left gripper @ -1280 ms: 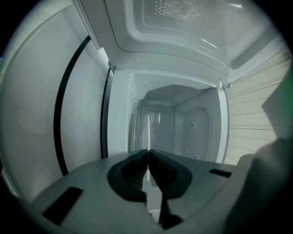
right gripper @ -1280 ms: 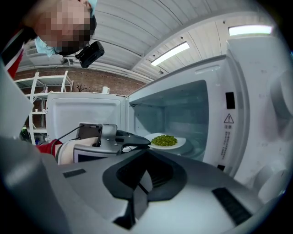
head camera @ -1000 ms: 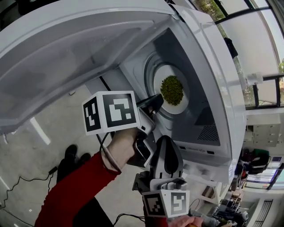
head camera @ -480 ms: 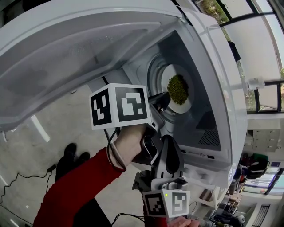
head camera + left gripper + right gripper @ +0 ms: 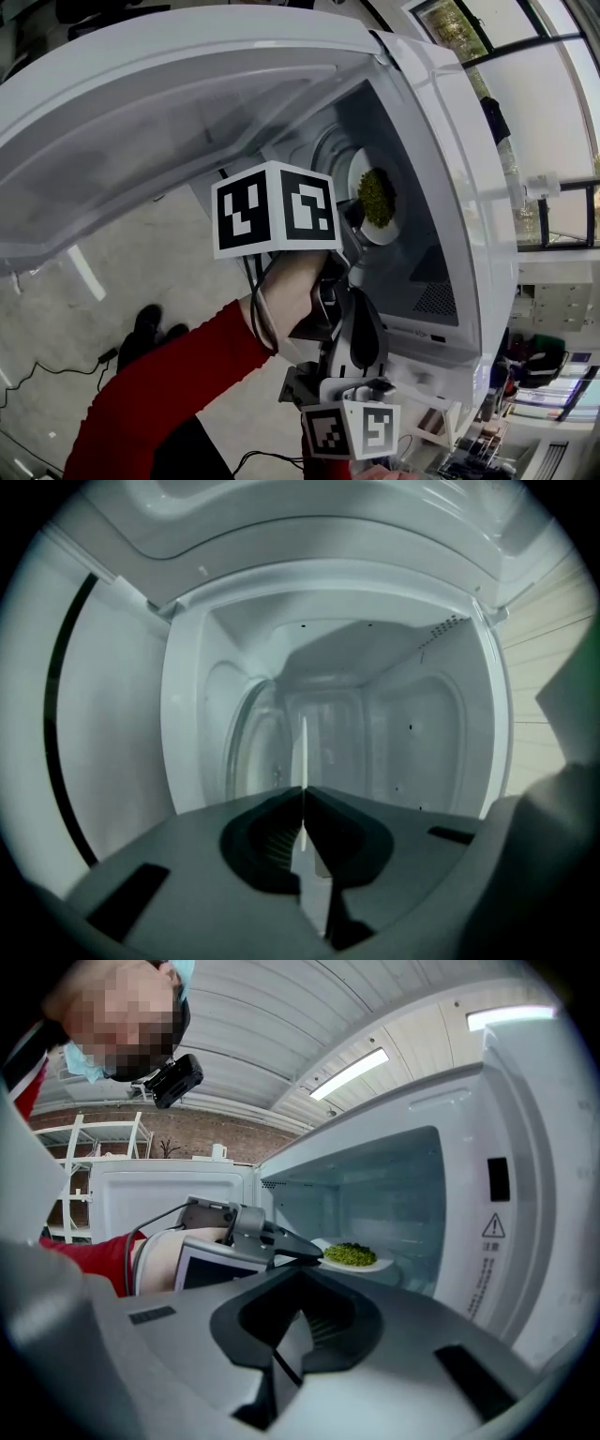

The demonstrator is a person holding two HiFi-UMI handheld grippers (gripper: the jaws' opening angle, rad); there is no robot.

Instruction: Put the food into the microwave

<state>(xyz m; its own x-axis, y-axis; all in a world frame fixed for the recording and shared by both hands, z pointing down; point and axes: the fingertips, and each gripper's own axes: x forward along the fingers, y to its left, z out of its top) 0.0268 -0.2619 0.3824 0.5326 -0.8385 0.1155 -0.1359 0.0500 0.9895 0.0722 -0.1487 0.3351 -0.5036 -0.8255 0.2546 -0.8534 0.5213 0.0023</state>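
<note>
My left hand-held gripper [image 5: 351, 217] clamps the plate [image 5: 395, 230] by its rim so the food [image 5: 377, 197] stays level inside the microwave [image 5: 450, 187]. My right hand-held gripper [image 5: 300, 1279], jaws together and empty, hangs outside it.

Your sleeve [image 5: 155, 398] is red, a dark cable [image 5: 255, 314] loops the wrist, and black-and-white marker cubes [image 5: 277, 208] top your grey left gripper [image 5: 356, 218] and right gripper [image 5: 356, 300].

white microwave [image 5: 450, 141], green food [image 5: 377, 197] on a white plate [image 5: 385, 235], red sleeve [image 5: 159, 403], black-and-white checked marker cube [image 5: 272, 208].
</note>
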